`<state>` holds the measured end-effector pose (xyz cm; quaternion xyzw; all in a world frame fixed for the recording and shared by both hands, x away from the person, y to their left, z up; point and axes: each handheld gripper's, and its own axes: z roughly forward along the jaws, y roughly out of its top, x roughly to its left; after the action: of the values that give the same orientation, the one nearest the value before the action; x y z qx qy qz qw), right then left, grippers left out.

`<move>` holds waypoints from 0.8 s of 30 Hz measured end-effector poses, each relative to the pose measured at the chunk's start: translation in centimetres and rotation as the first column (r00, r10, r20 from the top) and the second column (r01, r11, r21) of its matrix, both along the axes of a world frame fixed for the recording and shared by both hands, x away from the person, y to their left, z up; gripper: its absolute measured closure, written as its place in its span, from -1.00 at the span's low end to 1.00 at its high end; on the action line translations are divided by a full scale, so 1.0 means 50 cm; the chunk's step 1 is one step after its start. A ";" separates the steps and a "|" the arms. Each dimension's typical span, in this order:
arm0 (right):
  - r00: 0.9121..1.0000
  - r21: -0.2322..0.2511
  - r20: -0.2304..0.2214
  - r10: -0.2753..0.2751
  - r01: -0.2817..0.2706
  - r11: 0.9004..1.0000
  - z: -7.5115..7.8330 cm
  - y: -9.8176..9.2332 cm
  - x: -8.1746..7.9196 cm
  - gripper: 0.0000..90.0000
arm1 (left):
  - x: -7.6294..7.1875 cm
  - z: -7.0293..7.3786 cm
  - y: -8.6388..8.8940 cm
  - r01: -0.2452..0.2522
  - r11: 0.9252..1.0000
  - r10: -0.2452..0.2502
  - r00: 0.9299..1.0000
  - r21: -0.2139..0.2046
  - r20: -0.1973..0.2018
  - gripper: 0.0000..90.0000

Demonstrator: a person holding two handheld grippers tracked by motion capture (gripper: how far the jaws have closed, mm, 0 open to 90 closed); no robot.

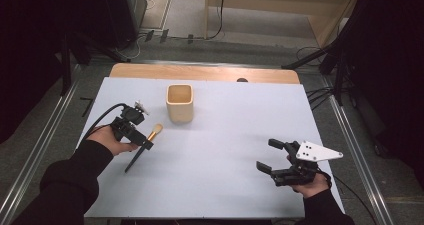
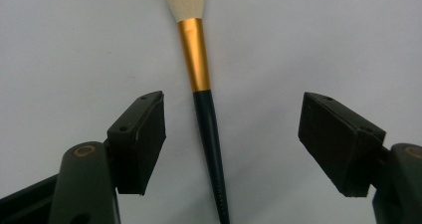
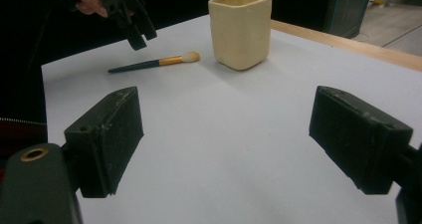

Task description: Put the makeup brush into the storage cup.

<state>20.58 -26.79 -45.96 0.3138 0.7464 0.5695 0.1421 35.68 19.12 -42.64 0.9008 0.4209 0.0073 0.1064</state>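
Two grippers, both with jaws spread: left gripper (image 1: 142, 137) hung over the brush (image 2: 201, 99) just left of the cup (image 1: 179, 103); right gripper (image 1: 272, 156) sat well right of it.

One makeup brush (image 1: 144, 146) at left of frame, one cream square cup (image 1: 179, 103) at upper centre, both on one counter (image 1: 225, 155)

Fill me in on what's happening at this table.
A person holds a gripper in each hand. The left gripper hangs open over a makeup brush lying flat on the white table, jaws either side of its handle, not gripping. A cream cup stands beyond. The right gripper waits open, apart.
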 end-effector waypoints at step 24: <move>1.000 -0.010 -0.023 0.004 -0.005 1.000 -0.005 0.001 0.003 -0.68 | 0.016 -0.068 0.002 -0.019 0.995 0.024 0.998 0.100 -0.051 -0.22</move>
<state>20.76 -26.72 -46.22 0.3180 0.7514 0.5625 0.1337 36.46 19.24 -46.06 0.9003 0.4323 0.0056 0.0505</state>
